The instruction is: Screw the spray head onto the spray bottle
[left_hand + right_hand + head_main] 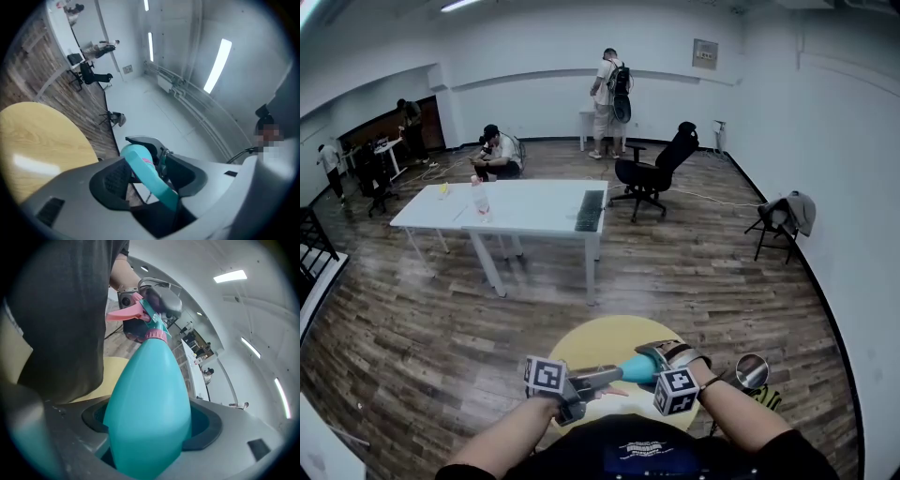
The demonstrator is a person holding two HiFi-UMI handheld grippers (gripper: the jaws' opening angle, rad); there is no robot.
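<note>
In the head view both grippers meet low over a round yellow table (581, 349). My right gripper (654, 360) is shut on a teal spray bottle (636, 371) that lies almost level. In the right gripper view the bottle (147, 394) fills the space between the pads of the right gripper (150, 423). Its pink collar and spray head (150, 310), with a pink trigger, point away. My left gripper (605, 378) is at that head. In the left gripper view the head's teal body (150, 176) lies slantwise between the jaws of the left gripper (147, 180), which stand apart from it.
The yellow table top (37, 145) lies under both hands. Farther off are a long white table (534, 206), a black office chair (652, 173), a folding chair with a jacket (783, 220) by the right wall, and several people at the back.
</note>
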